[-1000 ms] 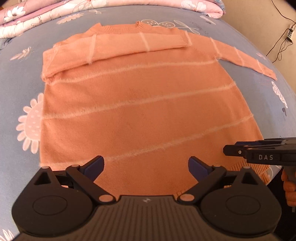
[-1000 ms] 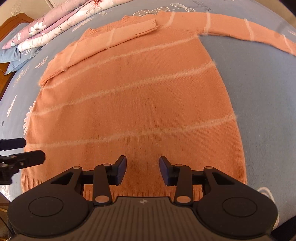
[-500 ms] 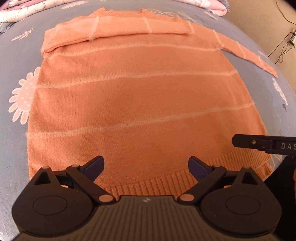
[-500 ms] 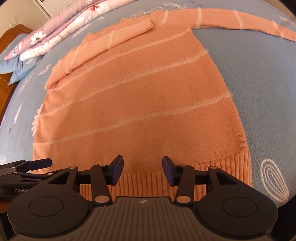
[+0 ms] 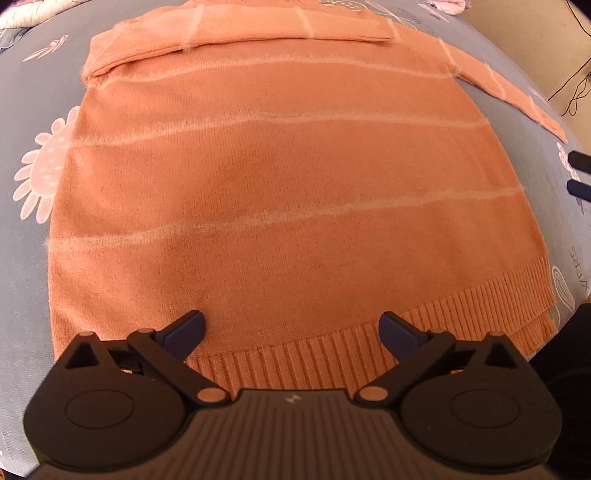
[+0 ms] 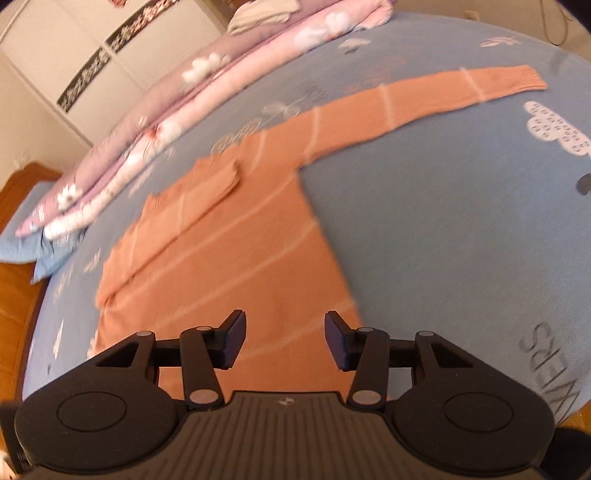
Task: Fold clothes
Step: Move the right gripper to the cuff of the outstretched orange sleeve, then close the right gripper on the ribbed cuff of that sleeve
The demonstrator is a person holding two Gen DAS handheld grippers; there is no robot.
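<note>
The orange sweater (image 5: 280, 192) lies flat, face down or up I cannot tell, on the blue flowered bed (image 5: 33, 110), its ribbed hem (image 5: 332, 354) nearest and its collar at the far end. At the left, one sleeve (image 5: 258, 27) is already folded across the chest, so that half of the job looks done. The left tool (image 5: 291, 328) hangs just above the hem, a little lower than a second ago, with its fingers wide apart and nothing between them but the knit below. Moving right, the change is bigger: the right tool (image 6: 284, 338), which a second ago looked straight down the sweater's body from the hem, has swung out to the right side and rolled, so its picture is now blurred and tilted. Its fingers stand partly apart and empty, over the sweater's right edge. In my judgement it is heading for the right sleeve (image 6: 424, 99), the one still stretched out across the bed, to fold it in next. Only the right view shows that sleeve whole, down to its cuff, along with the pink quilt (image 6: 192, 96) and the wardrobe (image 6: 85, 55) at the far side; the left view cuts the sleeve short but shows the full hem and the right tool's two fingertips (image 5: 580, 188) at its right border.
</note>
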